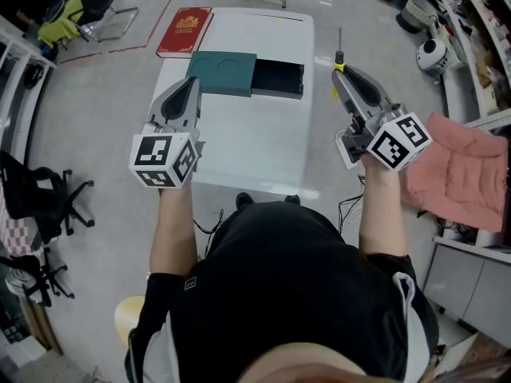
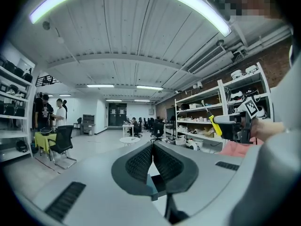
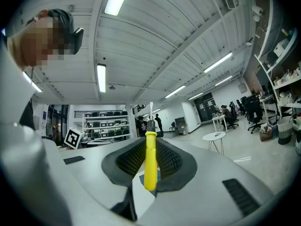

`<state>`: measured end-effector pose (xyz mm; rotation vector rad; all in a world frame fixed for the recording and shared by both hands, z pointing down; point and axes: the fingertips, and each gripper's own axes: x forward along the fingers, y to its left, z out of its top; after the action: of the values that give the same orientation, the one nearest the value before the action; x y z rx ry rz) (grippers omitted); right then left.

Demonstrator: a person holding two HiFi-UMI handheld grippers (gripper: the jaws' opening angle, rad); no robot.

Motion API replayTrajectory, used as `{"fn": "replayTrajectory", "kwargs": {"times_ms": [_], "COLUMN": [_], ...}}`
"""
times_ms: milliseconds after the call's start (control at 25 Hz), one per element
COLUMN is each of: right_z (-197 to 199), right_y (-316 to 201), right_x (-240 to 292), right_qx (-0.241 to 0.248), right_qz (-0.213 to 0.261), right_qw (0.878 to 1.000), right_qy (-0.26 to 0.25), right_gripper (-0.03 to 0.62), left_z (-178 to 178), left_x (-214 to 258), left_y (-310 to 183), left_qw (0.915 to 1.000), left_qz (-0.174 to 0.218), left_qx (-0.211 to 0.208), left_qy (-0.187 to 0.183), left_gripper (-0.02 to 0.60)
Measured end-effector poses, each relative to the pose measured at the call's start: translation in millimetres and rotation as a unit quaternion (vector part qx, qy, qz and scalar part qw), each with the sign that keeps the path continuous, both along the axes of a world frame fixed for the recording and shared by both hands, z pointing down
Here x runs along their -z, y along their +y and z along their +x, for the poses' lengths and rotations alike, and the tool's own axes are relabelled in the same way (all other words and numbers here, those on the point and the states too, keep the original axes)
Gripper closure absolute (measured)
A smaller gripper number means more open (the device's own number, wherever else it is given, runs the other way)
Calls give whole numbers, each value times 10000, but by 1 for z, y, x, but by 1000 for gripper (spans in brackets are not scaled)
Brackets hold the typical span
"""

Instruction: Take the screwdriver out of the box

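A yellow-handled screwdriver [image 3: 150,160] stands upright between the pads of my right gripper [image 3: 150,161], its metal tip pointing up. In the head view the right gripper [image 1: 342,69] is raised off the table's right side, with the screwdriver [image 1: 339,54] sticking out ahead of it. The dark green box [image 1: 276,78] lies open at the table's far end, its lid [image 1: 222,73] slid to the left. My left gripper [image 1: 192,86] hovers over the table near the lid, jaws closed together and empty; seen from its own camera, the left gripper [image 2: 152,161] faces the room.
The white table [image 1: 247,146] carries a red book [image 1: 184,30] at its far left corner. A pink cushion [image 1: 459,178] lies on a shelf unit to the right. Black office chairs [image 1: 48,202] stand on the left. People stand in the room's background.
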<state>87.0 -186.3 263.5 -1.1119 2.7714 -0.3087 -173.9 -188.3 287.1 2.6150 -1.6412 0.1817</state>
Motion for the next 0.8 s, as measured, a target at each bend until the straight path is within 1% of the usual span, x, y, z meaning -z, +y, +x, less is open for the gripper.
{"fn": "replayTrajectory", "kwargs": {"times_ms": [280, 800], "right_z": [2, 10], "right_y": [1, 0], "right_x": [-5, -10], "right_qx": [51, -33], "right_qz": [30, -22], "right_qw": [9999, 10000], "right_qy": [107, 57], "right_gripper": [514, 514], "left_z": [-2, -2], "left_x": [-7, -7], "left_y": [-1, -4], "left_qw": [10000, 10000], "left_qz": [-79, -60], "left_qx": [47, 17], "left_qy": [-2, -23], "left_gripper": [566, 566]}}
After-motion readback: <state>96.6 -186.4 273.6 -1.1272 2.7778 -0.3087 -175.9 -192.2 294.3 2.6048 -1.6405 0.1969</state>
